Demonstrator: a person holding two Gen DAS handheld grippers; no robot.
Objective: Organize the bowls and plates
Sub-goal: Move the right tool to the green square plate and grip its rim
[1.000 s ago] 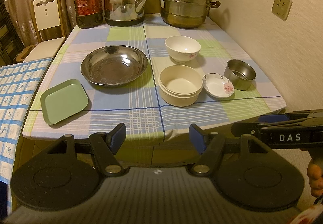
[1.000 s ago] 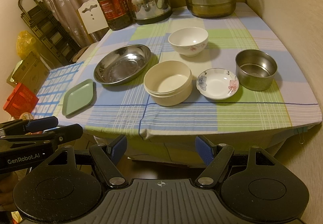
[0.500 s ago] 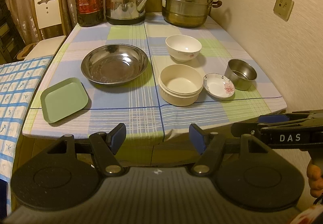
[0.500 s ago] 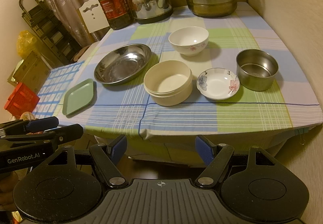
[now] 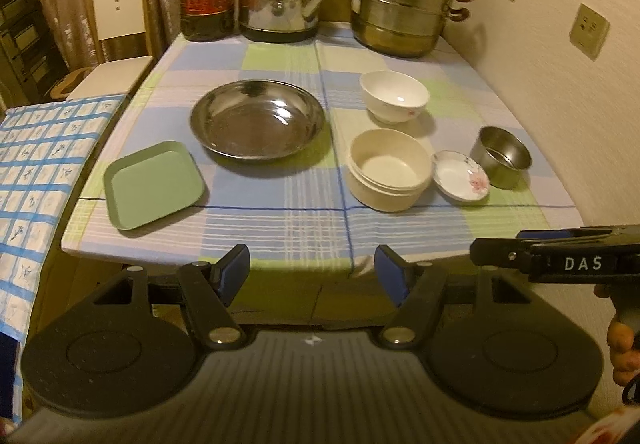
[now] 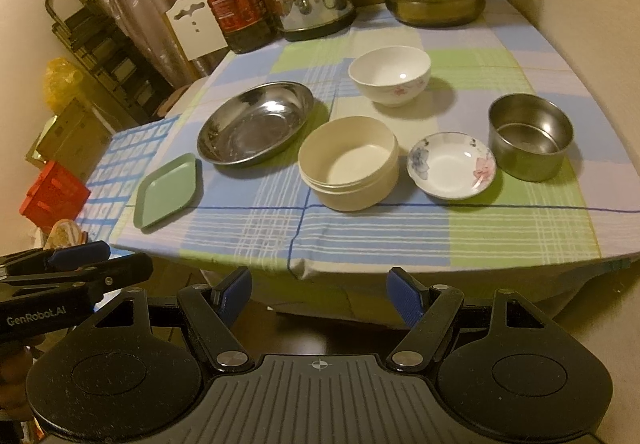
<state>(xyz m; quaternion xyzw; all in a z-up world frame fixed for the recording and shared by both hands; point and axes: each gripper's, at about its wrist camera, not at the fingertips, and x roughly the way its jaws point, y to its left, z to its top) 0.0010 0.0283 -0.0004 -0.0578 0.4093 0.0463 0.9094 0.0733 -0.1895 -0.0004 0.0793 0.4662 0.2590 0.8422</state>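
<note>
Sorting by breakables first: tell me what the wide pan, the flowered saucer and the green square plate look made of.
Wide pan: stainless steel, mirror-bright reflections. Flowered saucer: probably glazed ceramic, glossy white with printed blooms. Green square plate: likely plastic or melamine, matte, uniform colour, no glare.

Left gripper [image 5: 312,276] and right gripper [image 6: 318,294]: black bodies, blue finger pads [image 6: 406,294], silver pivot screws, white lettering "DAS" and "GenRobot.AI".
</note>
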